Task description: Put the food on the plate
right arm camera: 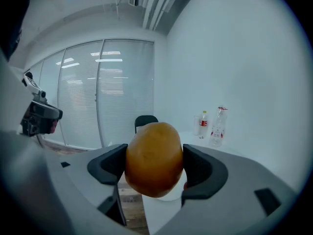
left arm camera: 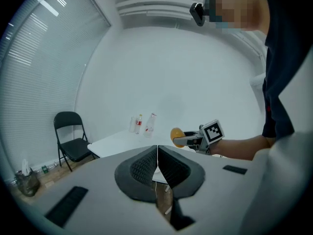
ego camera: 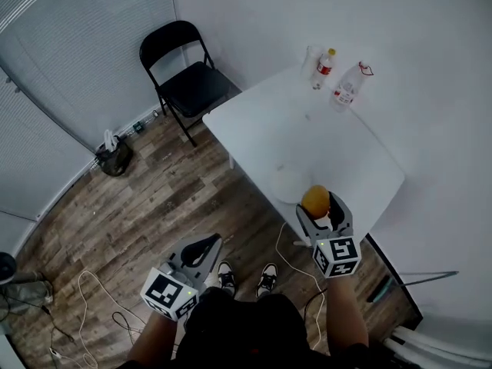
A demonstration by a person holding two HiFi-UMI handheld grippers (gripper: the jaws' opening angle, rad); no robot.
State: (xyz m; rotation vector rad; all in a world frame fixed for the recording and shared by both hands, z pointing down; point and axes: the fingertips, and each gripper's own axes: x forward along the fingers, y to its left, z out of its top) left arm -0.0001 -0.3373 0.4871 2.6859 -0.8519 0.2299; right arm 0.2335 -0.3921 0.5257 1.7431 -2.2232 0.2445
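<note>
My right gripper [ego camera: 317, 204] is shut on an orange-brown potato [ego camera: 315, 199], held above the near edge of the white table [ego camera: 323, 141]. The potato [right arm camera: 154, 158] fills the gap between the two dark pads in the right gripper view. A white plate [ego camera: 289, 183] lies on the table just beyond the potato; a sliver of the plate [right arm camera: 168, 196] shows under it. My left gripper [ego camera: 206, 246] hangs over the wooden floor, away from the table, its jaws pressed together with nothing between them. The left gripper view shows the potato [left arm camera: 177, 133] in the right gripper [left arm camera: 180, 140].
Three clear bottles [ego camera: 326, 62] stand at the table's far corner by the wall. A black folding chair [ego camera: 188, 79] stands left of the table. A dark bag [ego camera: 114, 157] and cables [ego camera: 92, 298] lie on the wooden floor. The person's shoes [ego camera: 265, 277] are below.
</note>
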